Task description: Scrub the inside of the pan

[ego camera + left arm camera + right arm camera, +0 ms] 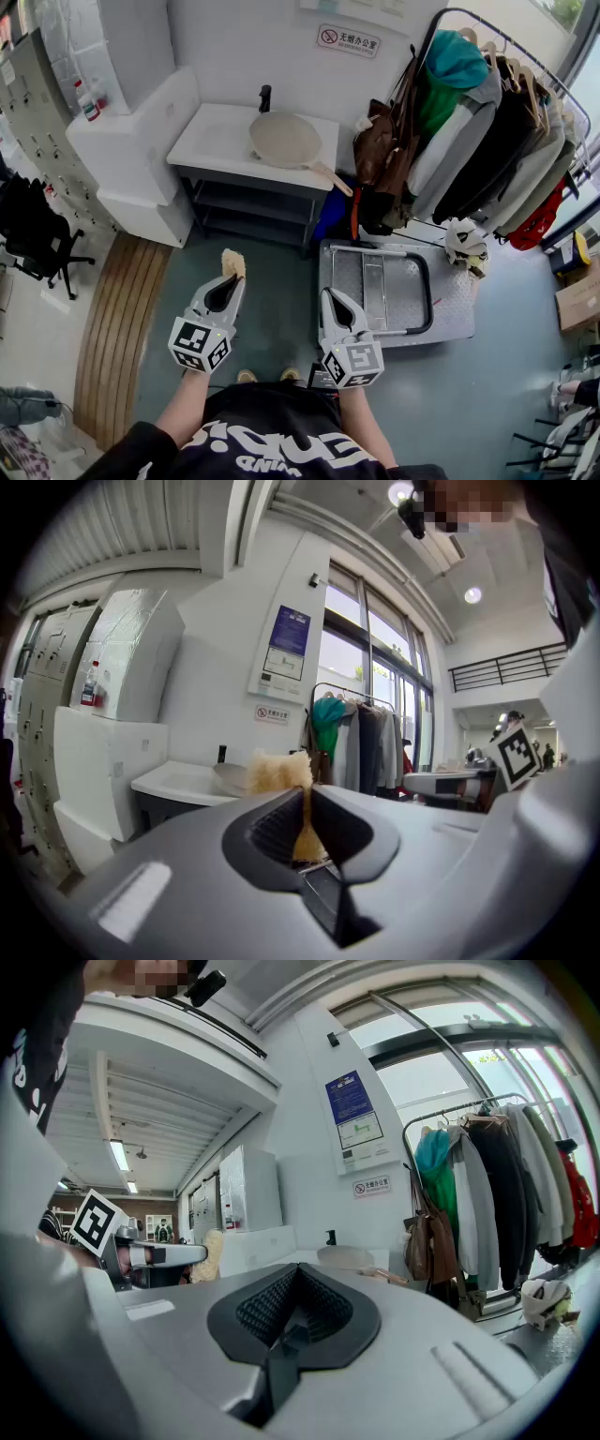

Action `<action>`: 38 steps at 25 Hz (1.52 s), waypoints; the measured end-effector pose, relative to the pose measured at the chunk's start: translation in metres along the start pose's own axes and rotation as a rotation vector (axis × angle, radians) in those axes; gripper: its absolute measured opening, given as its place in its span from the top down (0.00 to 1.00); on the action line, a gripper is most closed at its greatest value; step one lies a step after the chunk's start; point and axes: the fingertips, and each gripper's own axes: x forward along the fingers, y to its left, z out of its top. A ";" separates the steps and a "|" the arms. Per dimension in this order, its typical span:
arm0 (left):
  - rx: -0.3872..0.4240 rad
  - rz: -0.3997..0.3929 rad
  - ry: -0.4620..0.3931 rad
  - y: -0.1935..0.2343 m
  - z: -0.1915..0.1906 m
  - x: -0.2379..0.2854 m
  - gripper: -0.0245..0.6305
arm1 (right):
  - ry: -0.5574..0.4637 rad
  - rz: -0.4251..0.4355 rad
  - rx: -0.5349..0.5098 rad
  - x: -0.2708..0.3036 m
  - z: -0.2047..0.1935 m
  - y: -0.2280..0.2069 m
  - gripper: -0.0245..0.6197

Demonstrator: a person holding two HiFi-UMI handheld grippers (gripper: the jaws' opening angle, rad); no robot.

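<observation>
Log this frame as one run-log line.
phase: pre-contact, scrubbing not begun | left gripper: shut on sponge | right gripper: shut, empty | pan: on white table, apart from both grippers

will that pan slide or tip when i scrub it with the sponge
It will probably slide: the pan sits loose on the smooth white table, with nothing bracing it. It may tip a little, since its long handle appears to jut past the edge. The sponge, squashed thin between the jaws of the left gripper, looks soft and should give.
</observation>
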 end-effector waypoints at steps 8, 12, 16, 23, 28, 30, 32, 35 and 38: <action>-0.019 -0.005 0.028 0.006 -0.007 -0.007 0.93 | 0.024 0.010 0.005 0.000 -0.005 0.011 0.95; -0.015 -0.026 0.022 0.009 -0.004 -0.009 0.93 | 0.023 0.008 0.005 0.005 -0.002 0.016 0.95; -0.013 -0.061 0.015 0.016 -0.005 -0.020 0.93 | 0.006 -0.006 -0.007 0.011 -0.003 0.026 0.95; -0.024 -0.058 0.031 0.047 -0.019 -0.038 0.93 | -0.010 -0.064 -0.010 0.011 -0.013 0.044 0.95; -0.030 -0.071 0.033 0.062 -0.020 -0.040 0.93 | -0.013 -0.077 -0.002 0.017 -0.017 0.054 0.95; -0.024 -0.081 0.028 0.063 -0.018 -0.035 0.93 | -0.013 -0.082 0.004 0.021 -0.019 0.052 0.95; -0.017 -0.084 0.022 0.066 -0.016 -0.029 0.93 | -0.013 -0.081 0.005 0.027 -0.019 0.050 0.95; -0.010 -0.088 0.021 0.072 -0.014 -0.022 0.93 | -0.010 -0.075 -0.001 0.038 -0.019 0.051 0.95; -0.003 -0.090 0.021 0.080 -0.014 -0.014 0.93 | -0.011 -0.066 -0.012 0.052 -0.019 0.051 0.95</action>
